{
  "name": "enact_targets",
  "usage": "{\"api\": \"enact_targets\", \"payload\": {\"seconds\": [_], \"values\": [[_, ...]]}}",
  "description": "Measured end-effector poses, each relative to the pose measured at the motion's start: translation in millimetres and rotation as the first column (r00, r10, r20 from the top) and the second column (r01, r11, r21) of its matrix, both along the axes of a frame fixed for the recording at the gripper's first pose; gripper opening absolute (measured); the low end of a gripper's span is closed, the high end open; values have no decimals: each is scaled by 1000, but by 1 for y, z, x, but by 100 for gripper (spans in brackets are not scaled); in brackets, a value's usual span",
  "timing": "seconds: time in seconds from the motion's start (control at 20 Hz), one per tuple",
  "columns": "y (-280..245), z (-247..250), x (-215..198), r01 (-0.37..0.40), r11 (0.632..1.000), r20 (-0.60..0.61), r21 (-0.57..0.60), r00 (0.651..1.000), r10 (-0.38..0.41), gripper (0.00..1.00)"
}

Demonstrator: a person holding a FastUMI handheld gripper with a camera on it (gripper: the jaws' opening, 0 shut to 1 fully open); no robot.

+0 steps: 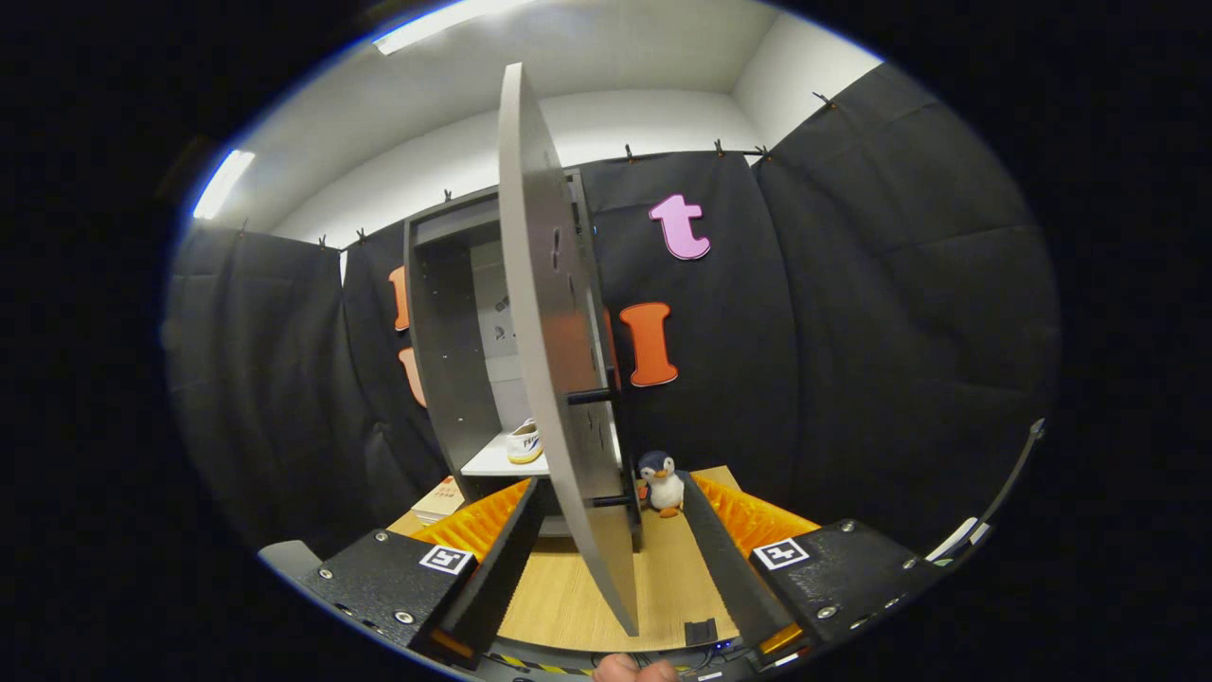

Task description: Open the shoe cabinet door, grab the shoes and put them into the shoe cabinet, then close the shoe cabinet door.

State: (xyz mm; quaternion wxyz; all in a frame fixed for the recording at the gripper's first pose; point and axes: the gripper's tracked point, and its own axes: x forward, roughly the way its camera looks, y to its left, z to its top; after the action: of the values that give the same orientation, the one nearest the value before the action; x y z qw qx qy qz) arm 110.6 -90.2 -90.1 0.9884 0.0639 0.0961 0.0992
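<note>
The dark shoe cabinet (pixel 445 360) stands on the wooden table, and its grey door (pixel 549 322) is swung wide open, edge-on toward me. The door's lower part reaches in between my fingers without touching either one. Two black handle posts (pixel 592 396) stick out of the door's right face. A white shoe (pixel 524 442) with a yellowish sole rests on the white shelf (pixel 492 464) inside the cabinet, beyond my left finger. My gripper (pixel 611 483) is open, fingers spread wide on either side of the door.
A small penguin plush (pixel 662 481) stands on the table (pixel 672 578) just right of the door, near my right finger. A book (pixel 440 499) lies by the cabinet's left foot. A person's fingertips (pixel 634 671) show below the gripper.
</note>
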Motion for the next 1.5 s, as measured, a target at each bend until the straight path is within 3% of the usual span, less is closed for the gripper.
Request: {"api": "enact_targets", "payload": {"seconds": [0.25, 0.65, 1.5], "values": [[-14, -6, 26, 26, 1000, 8, -11, 1000, -26, 94], [0, -6, 36, -11, 999, 10, -50, 1000, 11, 93], [147, -15, 39, -145, 986, -37, -84, 989, 142, 93]]}}
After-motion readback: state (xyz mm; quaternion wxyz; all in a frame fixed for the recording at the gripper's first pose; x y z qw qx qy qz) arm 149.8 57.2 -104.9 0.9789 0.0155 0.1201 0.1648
